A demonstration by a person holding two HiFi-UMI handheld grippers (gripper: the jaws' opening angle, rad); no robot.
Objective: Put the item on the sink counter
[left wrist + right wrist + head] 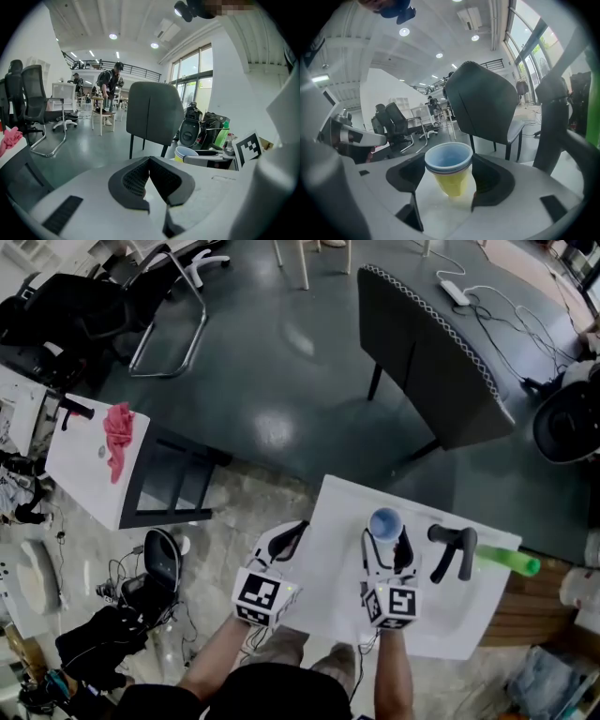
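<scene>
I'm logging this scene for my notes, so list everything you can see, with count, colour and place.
yellow plastic cup with a blue rim: one, yellow and blue, gripped over the counter
white sink counter: one, white, bottom centre
black faucet: one, black, right of the cup
green bottle: one, green, right of the faucet
dark grey padded chair: one, dark grey, beyond the counter
white side table: one, white, left
pink cloth: one, pink, on the side table
left gripper: one, shut, empty, at the counter's left edge
right gripper: one, shut on the cup
</scene>
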